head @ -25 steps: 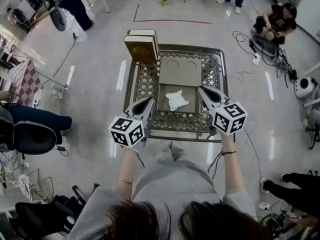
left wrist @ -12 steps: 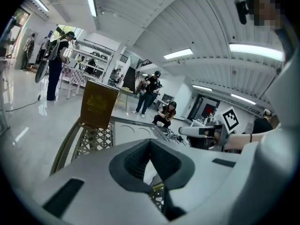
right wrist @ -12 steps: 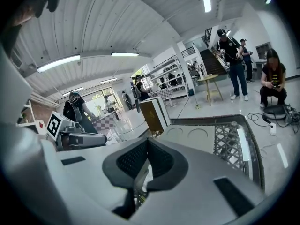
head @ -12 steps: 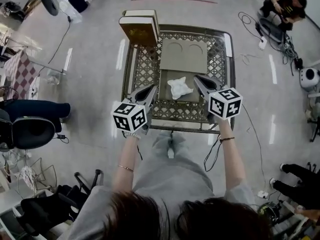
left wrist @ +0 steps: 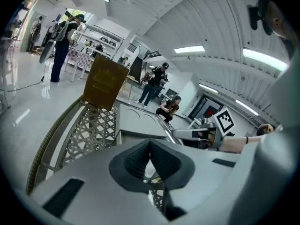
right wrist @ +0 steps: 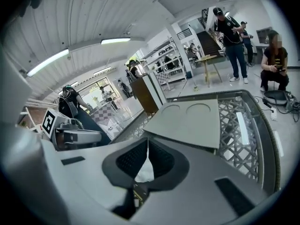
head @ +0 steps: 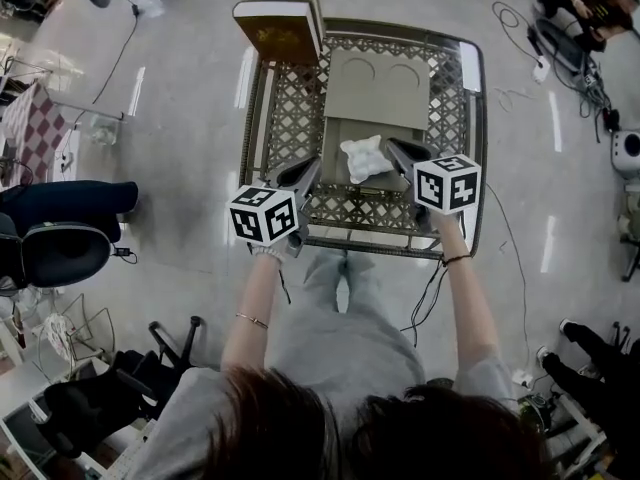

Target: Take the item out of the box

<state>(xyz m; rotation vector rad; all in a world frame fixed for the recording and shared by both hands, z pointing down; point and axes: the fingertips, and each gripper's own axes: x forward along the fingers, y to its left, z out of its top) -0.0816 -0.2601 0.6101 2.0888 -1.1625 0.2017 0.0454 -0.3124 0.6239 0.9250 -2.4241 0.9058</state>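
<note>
1 white item [head: 366,158] nr right gripper [head: 392,146], poss. touching.

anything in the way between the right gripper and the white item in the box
Nothing visible stands in the way. The lid is folded back, so the white item lies uncovered in the open box. The right gripper hangs just beside it with its jaws shut.

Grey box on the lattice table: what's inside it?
One crumpled white item lies in the open grey box, whose lid is folded back flat on the table. Anything beneath the item is covered; the rest of the box floor looks bare.
</note>
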